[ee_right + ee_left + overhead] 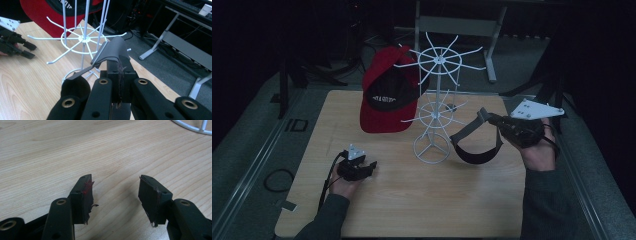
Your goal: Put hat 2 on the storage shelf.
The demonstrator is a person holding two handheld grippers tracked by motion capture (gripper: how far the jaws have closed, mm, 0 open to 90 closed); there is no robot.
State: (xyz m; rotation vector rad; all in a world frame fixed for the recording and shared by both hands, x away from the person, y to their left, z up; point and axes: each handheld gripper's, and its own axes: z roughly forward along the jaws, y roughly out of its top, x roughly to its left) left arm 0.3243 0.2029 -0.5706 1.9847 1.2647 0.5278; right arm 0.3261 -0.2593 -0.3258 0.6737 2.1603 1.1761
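Up close, R gripper (119,72) clamps grey visor (112,51); L gripper (116,195) jaws apart, nothing between, over table (50,157).

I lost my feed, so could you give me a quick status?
Right gripper shut on grey visor. Left gripper open, empty. White rack ahead, red cap hung.

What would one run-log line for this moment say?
right gripper: shut on grey visor, held beside white wire rack | left gripper: open, empty, over table | red cap: hung on rack
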